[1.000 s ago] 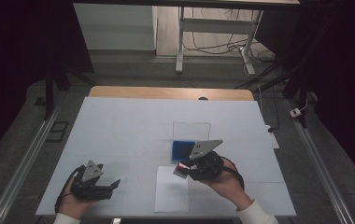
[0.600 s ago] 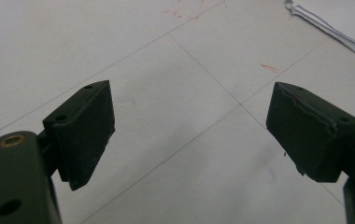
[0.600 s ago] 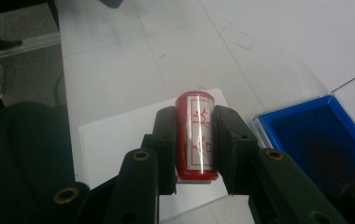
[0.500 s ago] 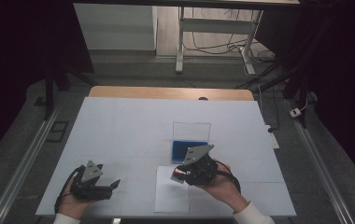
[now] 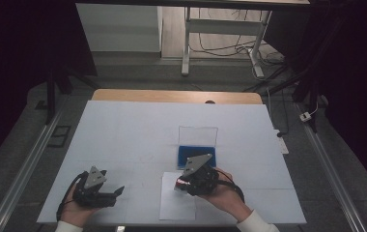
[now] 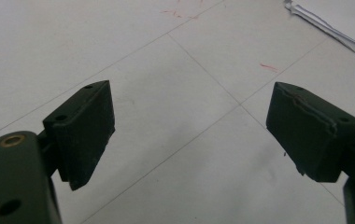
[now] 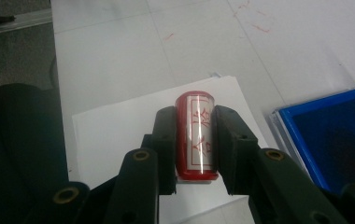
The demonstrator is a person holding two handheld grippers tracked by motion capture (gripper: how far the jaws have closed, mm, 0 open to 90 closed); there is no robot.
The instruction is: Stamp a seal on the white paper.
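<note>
A: Right gripper (image 7: 194,140) jaws clamped on the red stamp (image 7: 195,135). Stamp base hidden between the pads; its characters too small to read.

B: Noted. Red cylinder, pale label with red characters, held over the white paper sheet (image 7: 119,126) at the near table edge, blue ink pad (image 7: 334,135) just right of it.

A: Left gripper (image 6: 189,135) jaws apart, nothing between, over bare table (image 6: 175,60) at near left.

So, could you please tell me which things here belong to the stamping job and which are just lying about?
In the job:
- red stamp, clamped in the right gripper
- white sheet of paper under it
- blue ink pad in its clear case

Just lying about:
- stack of papers at the table's edge
- left gripper, open and idle
</note>
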